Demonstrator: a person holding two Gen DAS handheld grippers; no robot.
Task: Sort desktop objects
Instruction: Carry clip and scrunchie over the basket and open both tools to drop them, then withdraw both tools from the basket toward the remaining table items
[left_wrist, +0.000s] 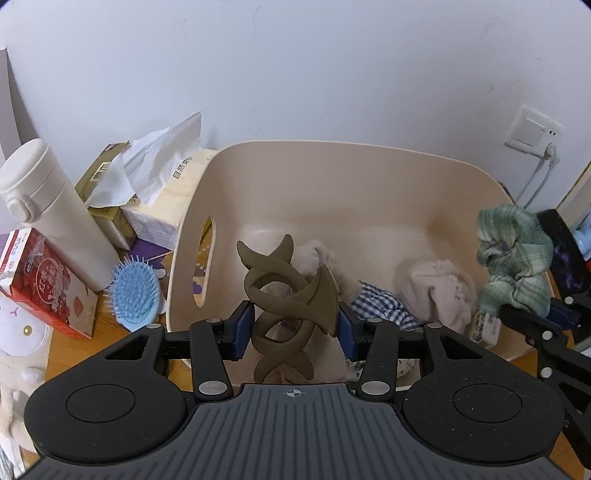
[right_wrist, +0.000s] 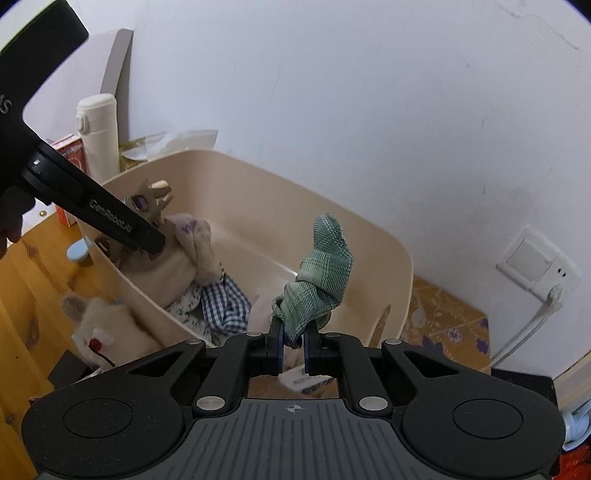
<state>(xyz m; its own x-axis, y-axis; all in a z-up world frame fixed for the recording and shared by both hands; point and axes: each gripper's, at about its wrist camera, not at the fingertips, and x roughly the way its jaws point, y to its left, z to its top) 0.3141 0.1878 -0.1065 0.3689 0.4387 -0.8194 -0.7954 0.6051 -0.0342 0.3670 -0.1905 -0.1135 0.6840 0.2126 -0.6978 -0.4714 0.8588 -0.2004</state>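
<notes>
My left gripper (left_wrist: 293, 325) is shut on a brown hair claw clip (left_wrist: 291, 295) and holds it over the beige plastic basket (left_wrist: 332, 155). My right gripper (right_wrist: 293, 345) is shut on a green plaid scrunchie (right_wrist: 321, 280) above the basket's near rim (right_wrist: 147, 291); it also shows in the left wrist view (left_wrist: 513, 258) at the basket's right edge. Inside the basket lie a blue checked scrunchie (left_wrist: 380, 306), a pinkish fluffy scrunchie (left_wrist: 436, 291) and a floral fabric piece (right_wrist: 188, 299). The left gripper's arm (right_wrist: 92, 210) crosses the right wrist view.
Left of the basket stand a white thermos (left_wrist: 51, 210), a red box (left_wrist: 40, 284), tissue packs (left_wrist: 162, 199) and a blue hairbrush (left_wrist: 135, 295). A plush toy (right_wrist: 107, 328) lies by the basket on the wooden desk (right_wrist: 33, 280). A wall socket (left_wrist: 535, 136) with a cord is at the right.
</notes>
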